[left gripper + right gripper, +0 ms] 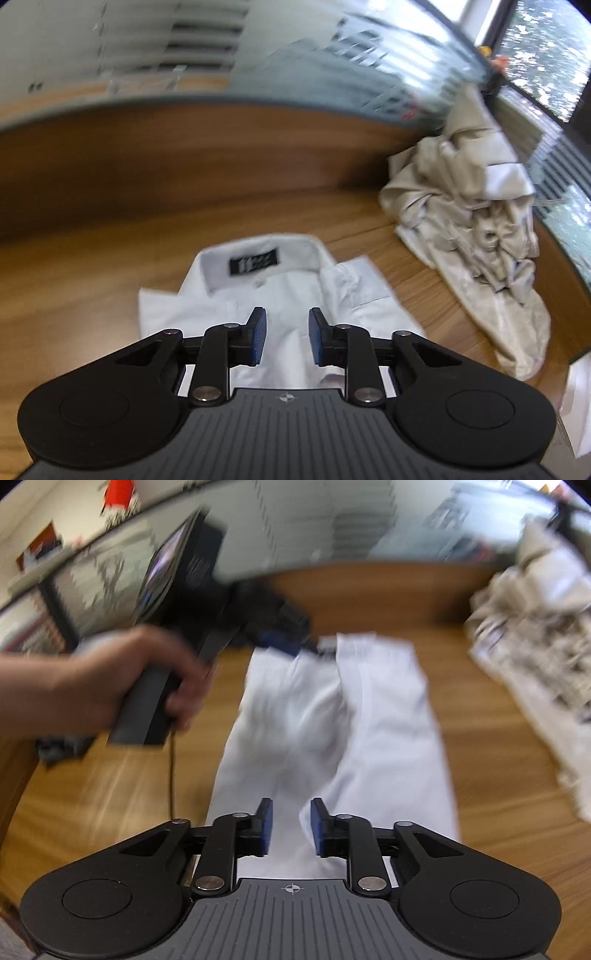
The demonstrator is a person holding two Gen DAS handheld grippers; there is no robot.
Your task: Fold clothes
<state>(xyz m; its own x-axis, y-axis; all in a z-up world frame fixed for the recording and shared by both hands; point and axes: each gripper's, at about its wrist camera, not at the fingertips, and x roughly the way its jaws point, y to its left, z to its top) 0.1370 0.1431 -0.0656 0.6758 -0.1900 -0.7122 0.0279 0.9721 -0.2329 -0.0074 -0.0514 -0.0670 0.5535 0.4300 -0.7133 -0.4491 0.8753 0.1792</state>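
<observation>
Your left gripper (pixel 284 338) hovers over the white dress shirt (pixel 280 295), jaws parted with nothing between them. The shirt lies flat on the wooden table (pixel 92 258), collar away from you, sleeves folded in. Your right gripper (pixel 290 827) is likewise parted and empty above the shirt's hem. A crumpled beige garment (pixel 476 221) sits just beside the shirt.

Left wrist view: low over worktop (pixel 92 258), close, facing collar end of white shirt (pixel 266 295) at frame centre. Right wrist view: higher, looking down length of same shirt (pixel 369 720) from opposite end. Both share shirt, worktop, beige clothes heap (pixel 480 206) at right.
</observation>
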